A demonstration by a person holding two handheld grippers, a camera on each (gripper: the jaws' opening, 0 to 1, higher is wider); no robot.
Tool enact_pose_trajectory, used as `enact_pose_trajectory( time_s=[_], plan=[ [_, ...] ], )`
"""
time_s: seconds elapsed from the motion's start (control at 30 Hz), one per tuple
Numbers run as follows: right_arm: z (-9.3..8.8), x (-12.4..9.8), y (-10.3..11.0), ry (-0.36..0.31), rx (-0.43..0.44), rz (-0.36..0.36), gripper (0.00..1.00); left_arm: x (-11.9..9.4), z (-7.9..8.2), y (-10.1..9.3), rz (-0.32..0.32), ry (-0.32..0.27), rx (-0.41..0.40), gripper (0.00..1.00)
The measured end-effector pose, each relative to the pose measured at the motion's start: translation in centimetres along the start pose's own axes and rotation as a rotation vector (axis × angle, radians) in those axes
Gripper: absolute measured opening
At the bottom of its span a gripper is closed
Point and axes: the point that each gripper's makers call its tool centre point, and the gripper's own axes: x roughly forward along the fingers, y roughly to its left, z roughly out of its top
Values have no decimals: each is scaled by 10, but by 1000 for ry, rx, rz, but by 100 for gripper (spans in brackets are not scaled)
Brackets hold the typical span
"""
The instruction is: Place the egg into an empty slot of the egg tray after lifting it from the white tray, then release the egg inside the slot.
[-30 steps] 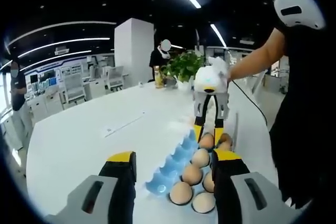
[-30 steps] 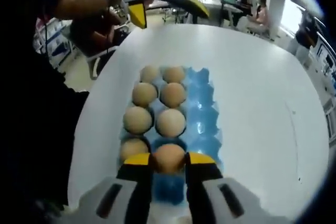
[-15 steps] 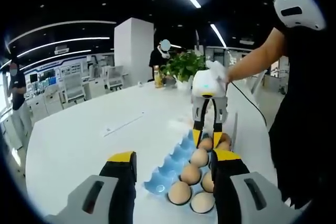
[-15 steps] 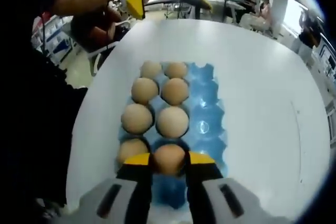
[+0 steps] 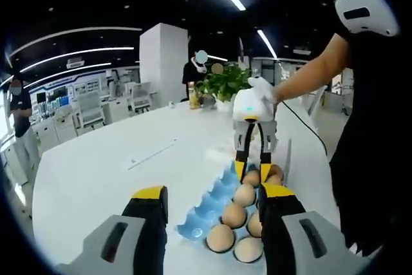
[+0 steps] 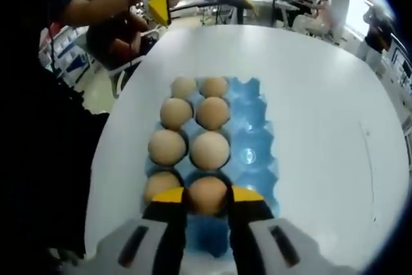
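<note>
A blue egg tray (image 6: 252, 152) lies on a white table, with several brown eggs in its left and middle columns; its right column is bare. My right gripper (image 6: 207, 196) is shut on a brown egg (image 6: 207, 192), held low at the nearest slot of the middle column; I cannot tell whether the egg rests in it. From the left gripper view, the right gripper (image 5: 253, 172) points down at the far end of the tray (image 5: 206, 207), the egg (image 5: 252, 176) between its yellow tips. My left gripper (image 5: 214, 192) is open near the tray's end, holding nothing. It also appears as the left gripper (image 6: 199, 9) beyond the tray.
The white table (image 5: 103, 165) is wide and bare to the left of the tray. A potted plant (image 5: 225, 82) and a bottle (image 5: 193, 98) stand at its far end. A person's arm (image 5: 309, 72) holds the right gripper. People and desks are in the background.
The right gripper has sunk slightly toward the tray, still holding the egg. The left gripper has stayed open and nearly still.
</note>
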Motion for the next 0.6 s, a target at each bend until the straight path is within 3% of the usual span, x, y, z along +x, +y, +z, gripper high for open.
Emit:
enact_pose_trajectory(
  time_s=[0.37,0.5,0.6],
  plan=[
    [1,-1,2,-13,-48,-1,26,2,4,-2,0,-4,4,57],
    [7,-6,2,-71,-31,-5,33,2,5,-1,1,-3,7,58],
    [11,-14,0,-112,-12,-20,34,2,5,-2,0,-2,5,57]
  ],
)
